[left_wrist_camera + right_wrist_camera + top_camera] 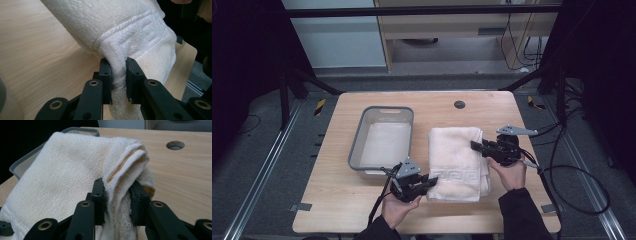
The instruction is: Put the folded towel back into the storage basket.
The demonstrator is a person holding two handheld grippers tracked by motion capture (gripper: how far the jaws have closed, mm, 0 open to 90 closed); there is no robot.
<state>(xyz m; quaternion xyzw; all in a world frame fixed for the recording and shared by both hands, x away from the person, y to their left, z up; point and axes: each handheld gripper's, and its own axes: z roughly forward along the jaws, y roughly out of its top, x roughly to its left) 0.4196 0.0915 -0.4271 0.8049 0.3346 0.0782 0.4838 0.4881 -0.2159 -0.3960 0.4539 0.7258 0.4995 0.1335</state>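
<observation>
A folded cream towel (456,159) hangs slightly above the wooden table (342,200), right of a grey plastic bin (382,137). My left gripper (432,181) is shut on the towel's near left corner; in the left gripper view the black jaws pinch a fold of the towel (135,32) at my left gripper (118,75). My right gripper (476,146) is shut on the towel's right edge farther back. The right gripper view has the layered edge of the towel (67,170) squeezed at my right gripper (117,195), with the bin (23,163) behind it.
The grey bin stands left of centre, and a pale flat layer lines its floor. A round cable hole (459,104) sits near the table's far edge. Black cables (577,175) trail off the right side. Bare wood lies at the front left.
</observation>
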